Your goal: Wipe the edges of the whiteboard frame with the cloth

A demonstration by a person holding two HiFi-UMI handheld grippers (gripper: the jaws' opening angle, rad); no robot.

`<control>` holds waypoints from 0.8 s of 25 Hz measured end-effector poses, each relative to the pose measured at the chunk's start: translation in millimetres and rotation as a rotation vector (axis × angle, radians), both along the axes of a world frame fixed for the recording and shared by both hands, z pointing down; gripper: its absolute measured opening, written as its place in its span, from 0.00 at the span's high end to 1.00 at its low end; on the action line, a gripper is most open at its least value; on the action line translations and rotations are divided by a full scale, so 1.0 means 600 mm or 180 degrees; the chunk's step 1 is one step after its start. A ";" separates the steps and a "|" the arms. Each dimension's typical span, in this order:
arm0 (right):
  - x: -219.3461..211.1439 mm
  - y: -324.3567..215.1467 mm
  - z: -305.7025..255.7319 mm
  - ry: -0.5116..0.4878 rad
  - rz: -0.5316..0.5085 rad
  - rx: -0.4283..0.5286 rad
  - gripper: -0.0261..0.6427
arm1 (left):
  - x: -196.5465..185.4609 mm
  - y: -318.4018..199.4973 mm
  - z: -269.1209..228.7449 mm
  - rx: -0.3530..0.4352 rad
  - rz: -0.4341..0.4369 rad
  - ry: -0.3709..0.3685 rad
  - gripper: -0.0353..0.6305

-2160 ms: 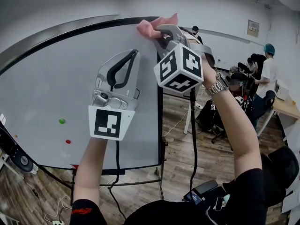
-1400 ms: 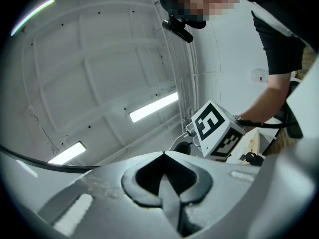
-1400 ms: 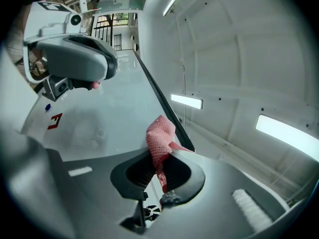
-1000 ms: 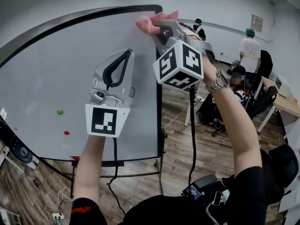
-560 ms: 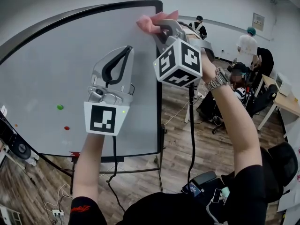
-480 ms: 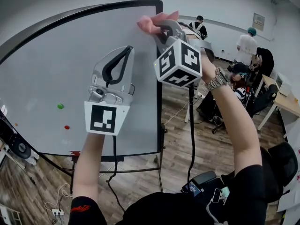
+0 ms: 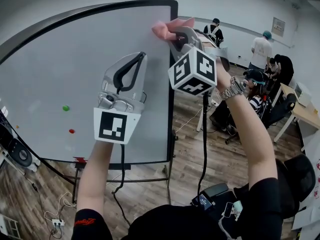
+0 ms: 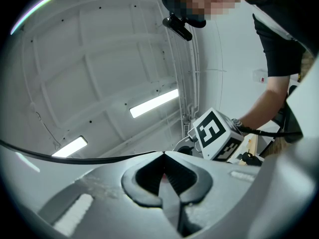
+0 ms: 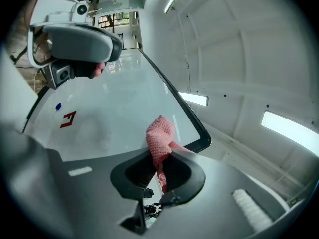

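The whiteboard's black frame (image 7: 173,74) runs up to its top right corner. A pink cloth (image 7: 171,27) is pinched in my right gripper (image 7: 175,34), which holds it on the board face just below that corner, beside the right edge. In the right gripper view the cloth (image 9: 159,139) sticks out of the jaws toward the frame corner (image 9: 201,135). My left gripper (image 7: 143,56) is shut and empty, its tips resting against the white board surface left of the right gripper. The left gripper view shows the shut jaws (image 8: 164,156) and the board's top frame edge (image 8: 75,159).
A green magnet (image 7: 65,108) and a red magnet (image 7: 71,131) sit on the board at left. The board's stand (image 7: 169,181) rests on a wooden floor with cables. Several people (image 7: 260,49) and a desk (image 7: 305,111) are at the back right.
The right gripper has carried the cloth from the top frame edge to a spot slightly below the top right corner. The left gripper has stayed on the board face.
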State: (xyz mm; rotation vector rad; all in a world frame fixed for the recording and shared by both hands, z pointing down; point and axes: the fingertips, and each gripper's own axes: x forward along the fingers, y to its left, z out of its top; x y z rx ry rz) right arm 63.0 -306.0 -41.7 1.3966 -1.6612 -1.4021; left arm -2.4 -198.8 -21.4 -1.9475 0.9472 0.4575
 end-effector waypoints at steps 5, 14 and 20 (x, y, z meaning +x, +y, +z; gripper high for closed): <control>-0.002 -0.003 0.010 0.0006 0.0010 -0.0027 0.92 | -0.006 0.001 0.005 -0.0047 -0.0012 0.0016 0.94; 0.002 -0.002 0.031 -0.0016 -0.0003 -0.0058 0.92 | -0.009 -0.006 0.020 -0.0135 -0.0034 0.0024 0.94; 0.004 0.001 0.041 -0.0003 -0.0005 -0.0084 0.92 | -0.008 0.002 0.023 -0.0109 -0.0050 0.0036 0.94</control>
